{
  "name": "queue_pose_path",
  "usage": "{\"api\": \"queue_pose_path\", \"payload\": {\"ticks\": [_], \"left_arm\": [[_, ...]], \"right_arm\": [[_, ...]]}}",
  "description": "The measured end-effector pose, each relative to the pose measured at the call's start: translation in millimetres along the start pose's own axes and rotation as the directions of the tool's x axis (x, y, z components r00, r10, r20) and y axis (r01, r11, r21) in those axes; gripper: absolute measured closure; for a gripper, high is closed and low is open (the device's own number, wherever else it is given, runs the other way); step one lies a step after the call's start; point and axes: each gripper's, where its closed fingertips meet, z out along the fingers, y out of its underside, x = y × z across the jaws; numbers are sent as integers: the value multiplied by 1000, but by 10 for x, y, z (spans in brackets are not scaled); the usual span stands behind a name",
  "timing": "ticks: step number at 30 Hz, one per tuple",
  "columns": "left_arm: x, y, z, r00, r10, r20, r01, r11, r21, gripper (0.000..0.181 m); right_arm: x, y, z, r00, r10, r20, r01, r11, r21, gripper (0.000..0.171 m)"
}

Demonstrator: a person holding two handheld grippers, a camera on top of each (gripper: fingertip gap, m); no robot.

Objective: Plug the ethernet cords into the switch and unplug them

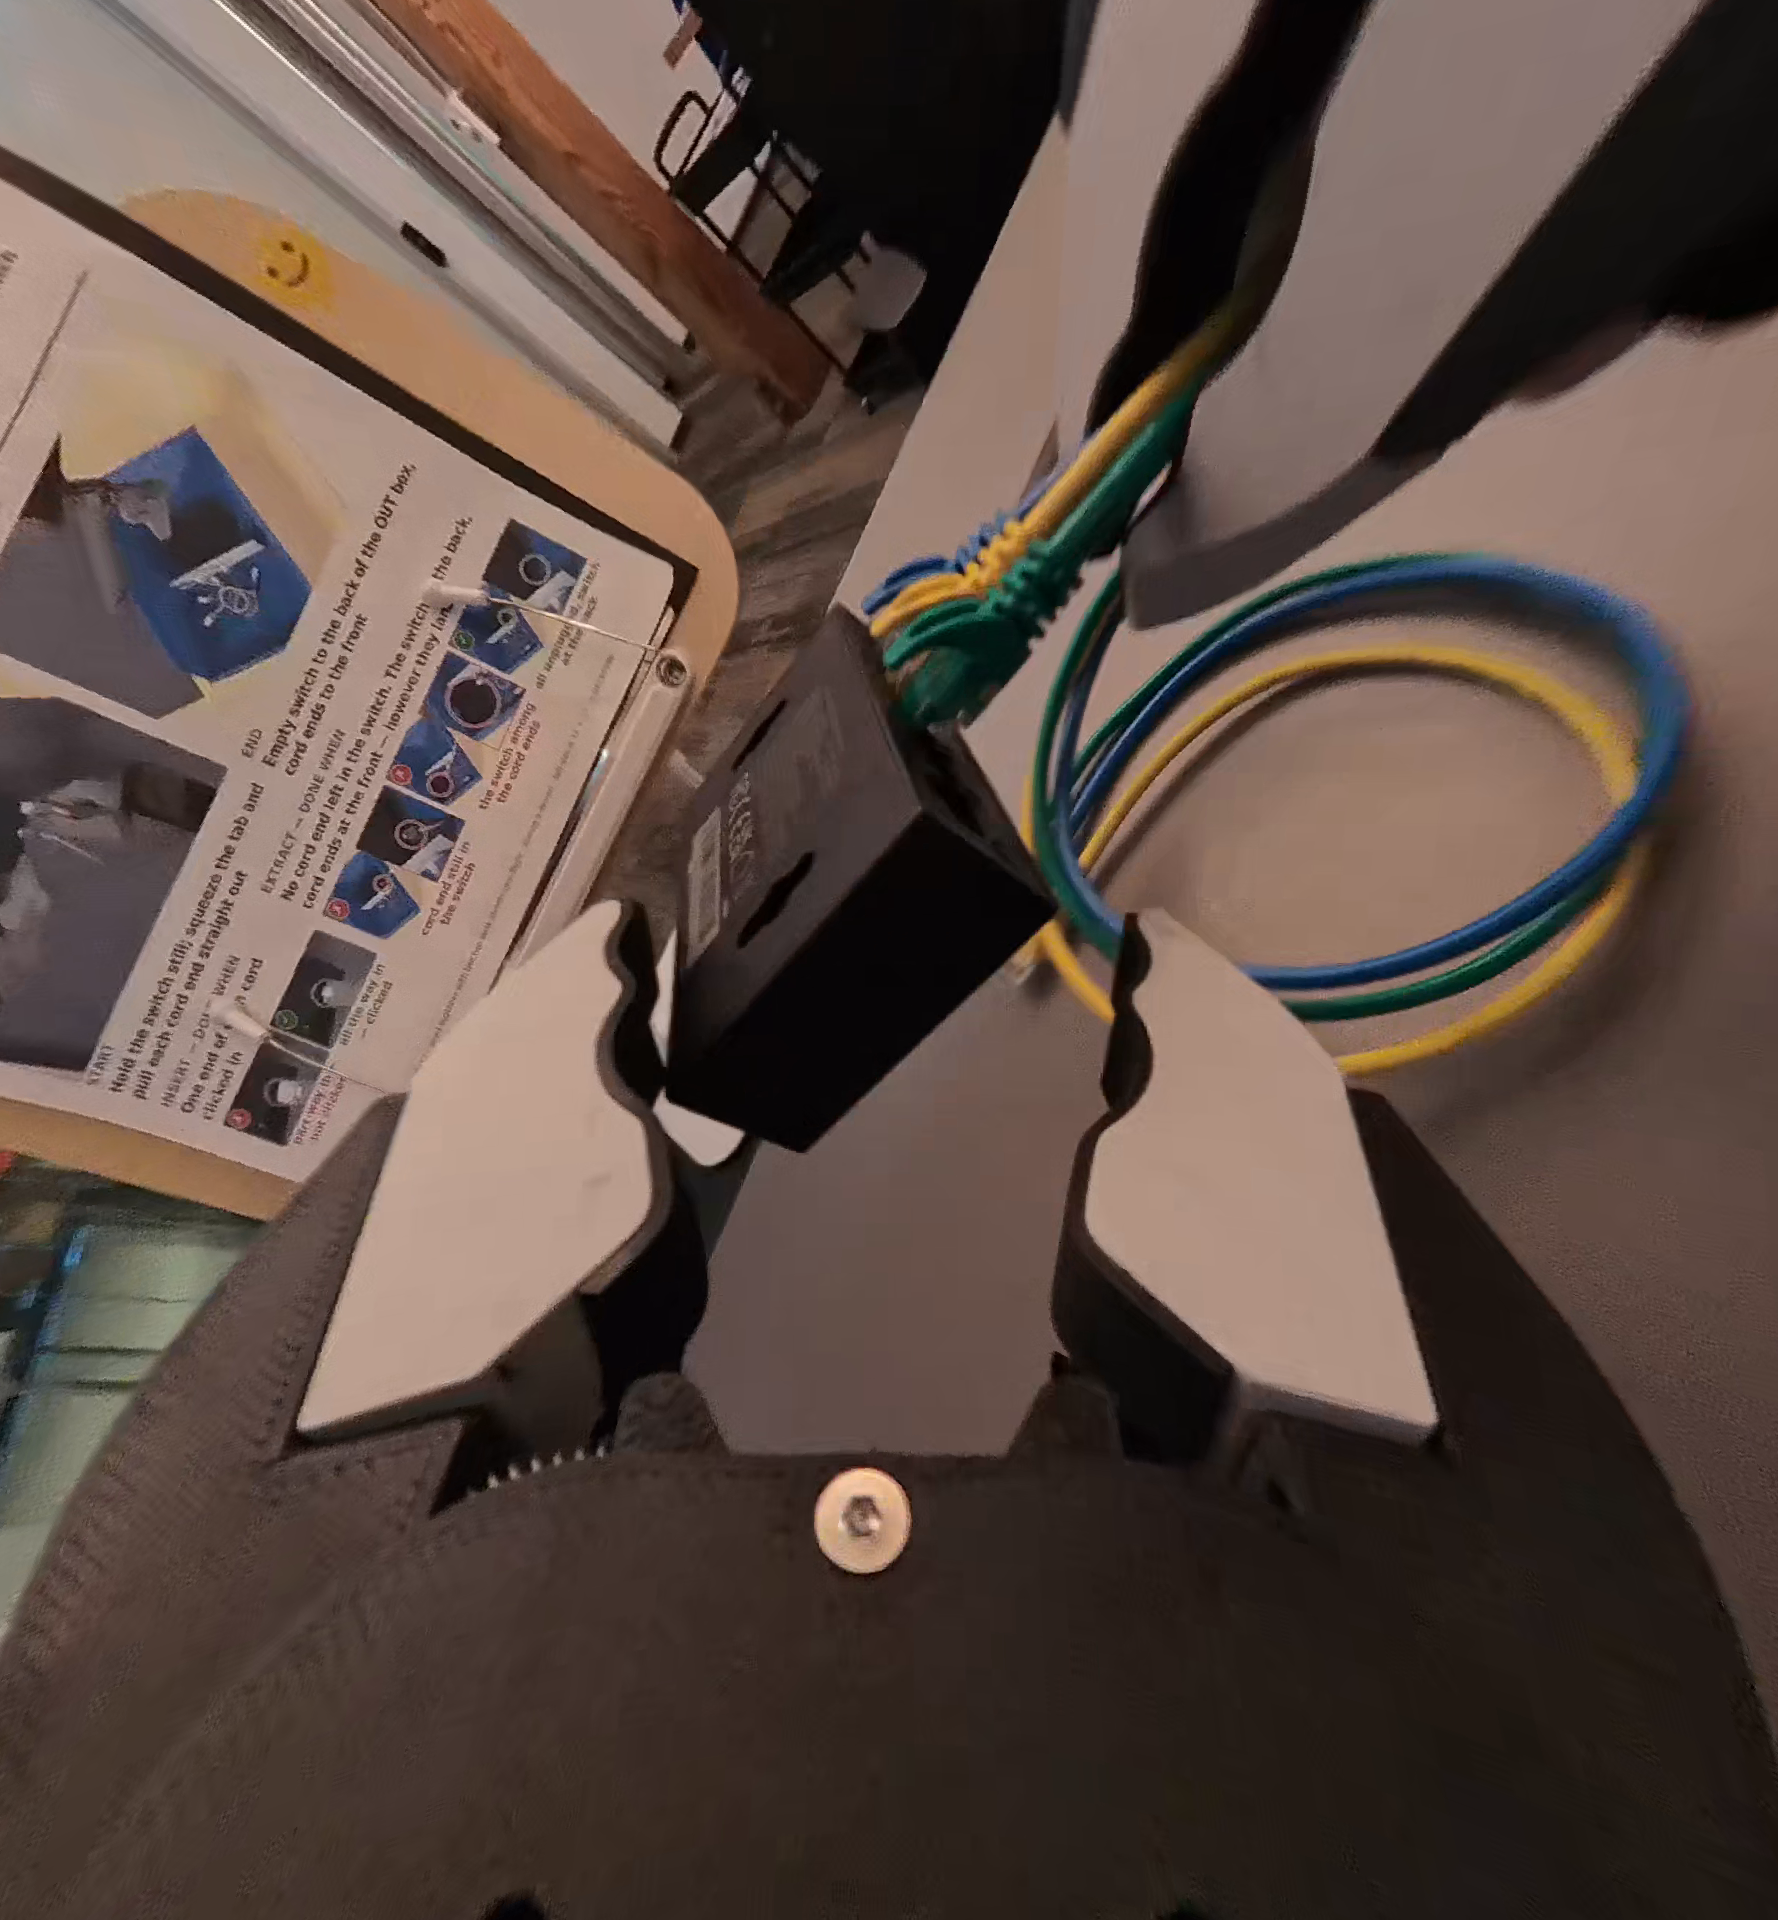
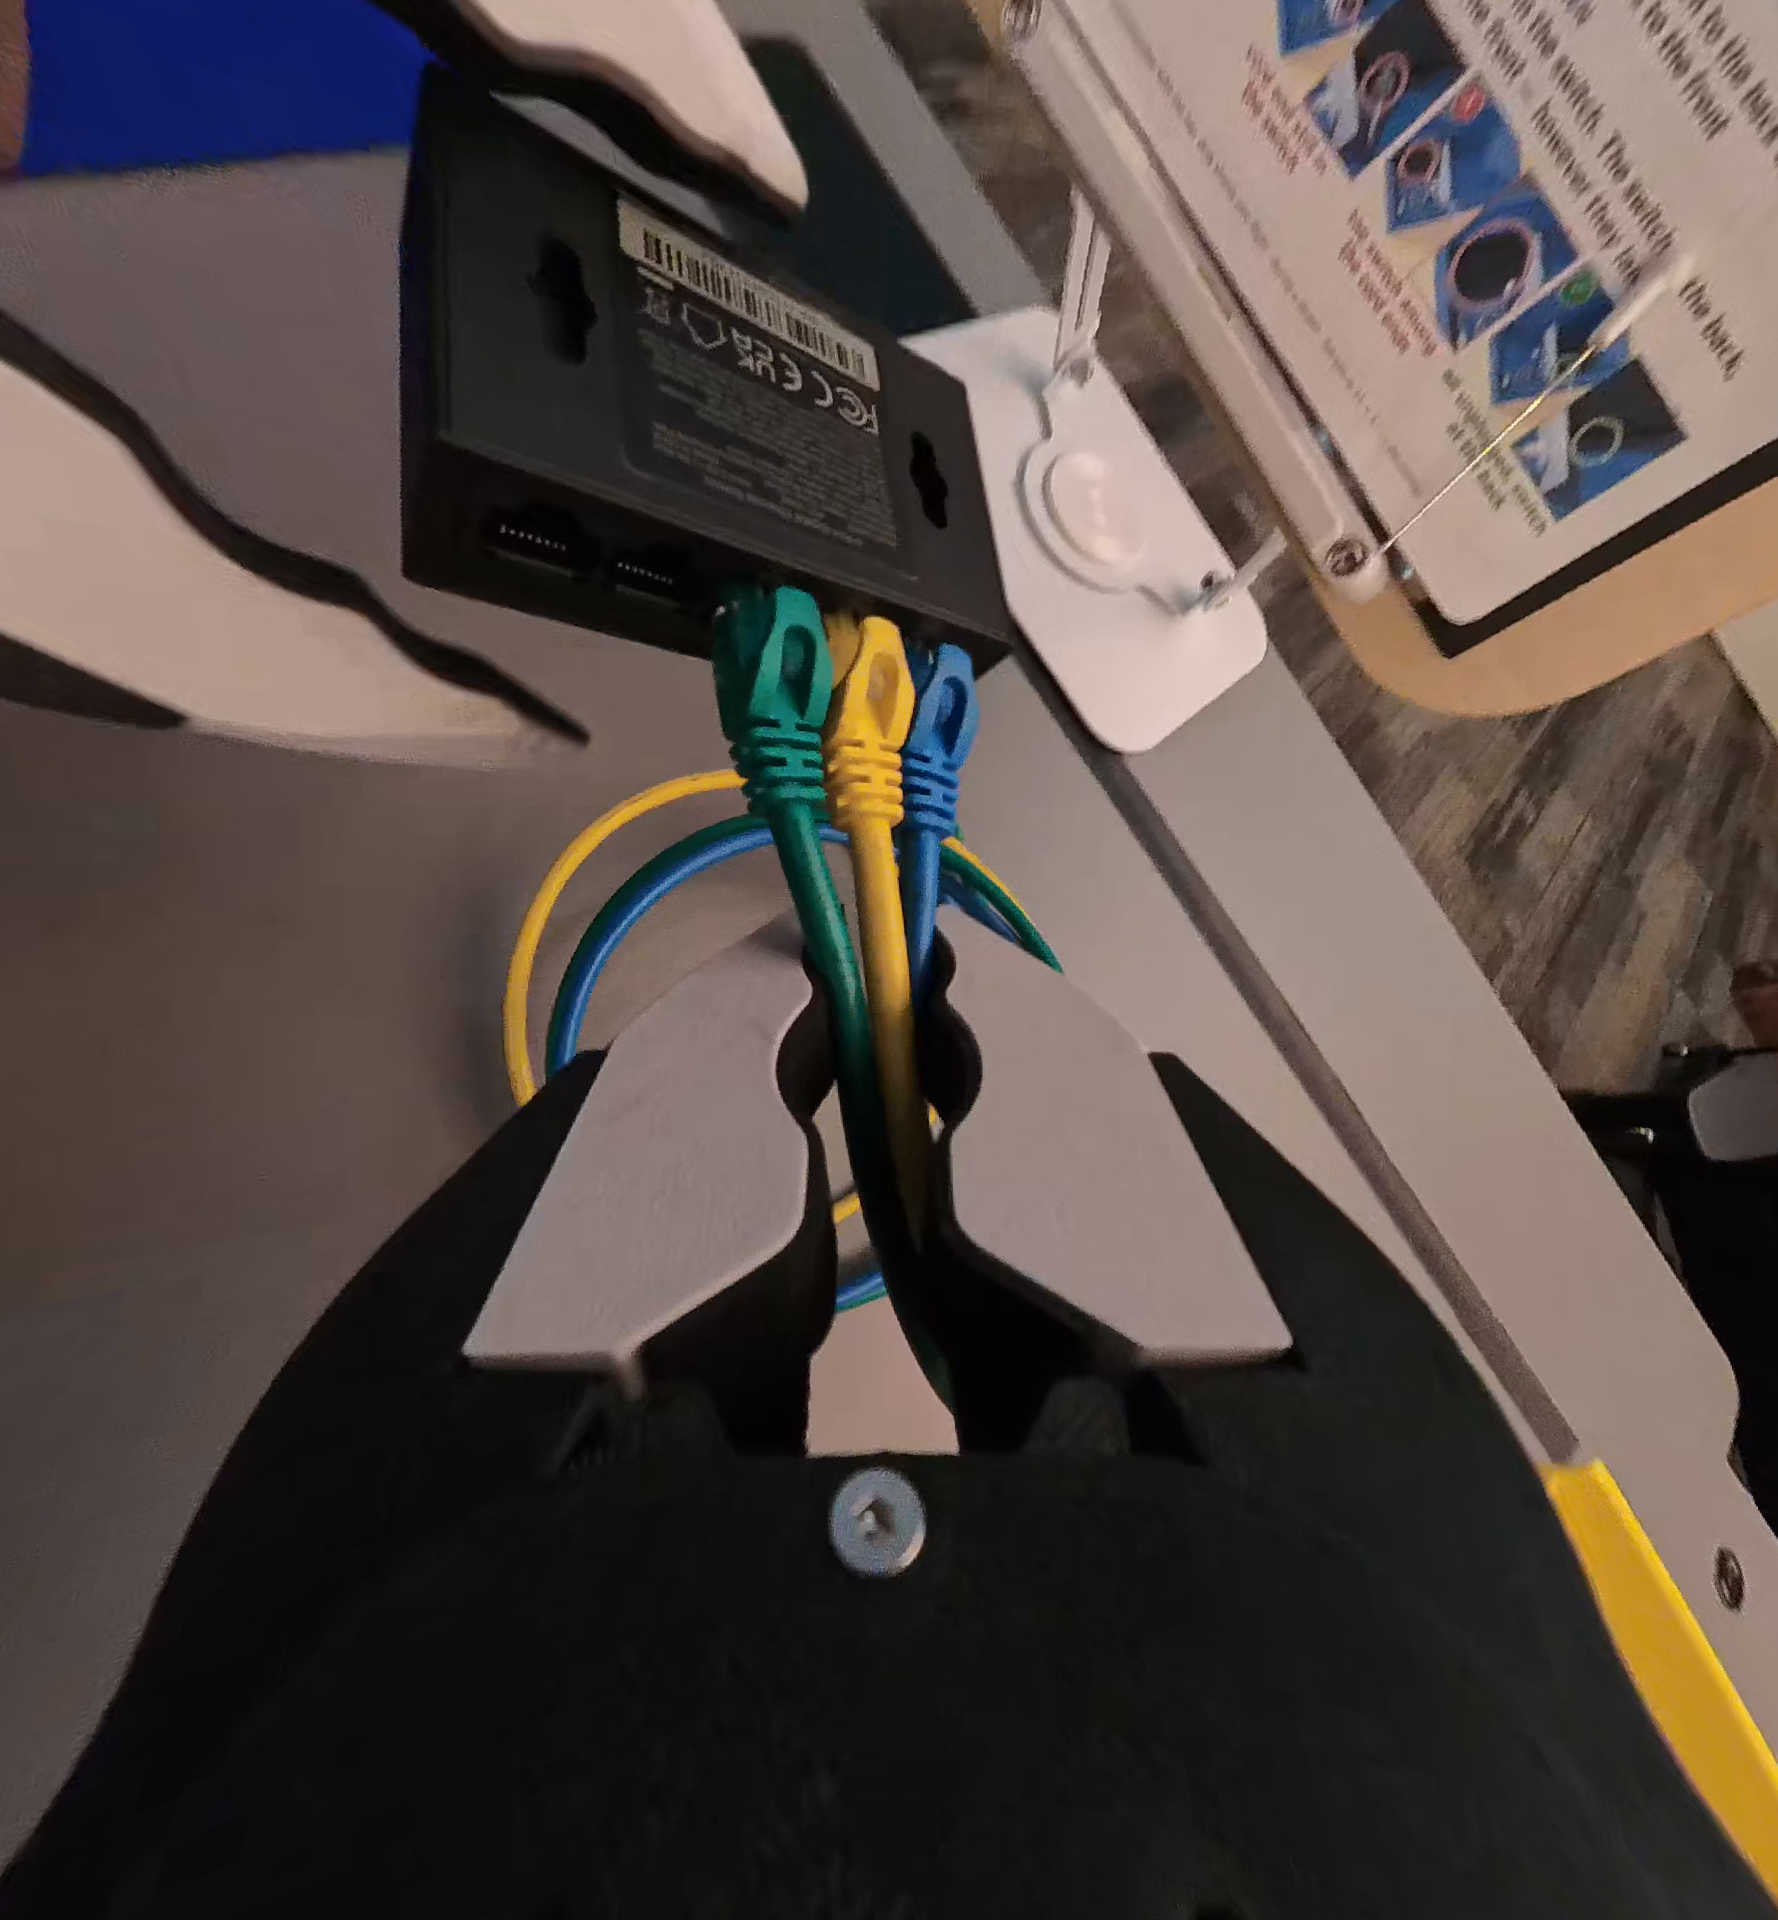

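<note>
1. Three cords, green (image 2: 773, 675), yellow (image 2: 869, 696) and blue (image 2: 939, 717), sit side by side with their plugs in the switch (image 2: 656, 395); two ports to their left look empty.
2. My right tool (image 2: 880, 1049) is closed around all three cords just below their boots, so the switch hangs tilted above the grey worktop (image 2: 189, 935).
3. My left tool (image 1: 869, 997) is spread wide, its fingers either side of the switch's far end but not clamped on it.
4. Slack from the cords lies looped on the worktop; a clear plug end (image 1: 1020, 971) of the yellow one lies loose near the switch.
5. I judge plugging in is done or nearly so, and unplugging all three is still ahead.
</note>
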Motion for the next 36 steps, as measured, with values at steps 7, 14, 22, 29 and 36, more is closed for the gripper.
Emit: {"api": "queue_pose_path", "payload": {"ticks": [7, 14, 22, 29, 36], "left_arm": [[102, 29, 101, 964, 244, 102, -243, 970, -18, 125], [241, -38, 122, 922, 367, 126, -371, 929, 7, 151], [99, -79, 23, 955, 274, 109, -278, 960, 20, 151], [159, -215, -27, 938, 324, 123, -331, 943, 42, 151], [225, -322, -63, 925, 359, 128, -368, 928, 62, 152]], "right_arm": [[-194, 172, -69, 992, -6, 125, 22, 991, -131, 158], [-214, 261, -76, 988, -12, 151, 39, 983, -178, 154], [-160, -207, -215, 840, -534, -102, 536, 782, 318, 144], [-242, -327, -395, 777, -600, -193, 621, 677, 395, 144], [-338, -321, -464, 735, -655, -178, 666, 648, 369, 154]]}}
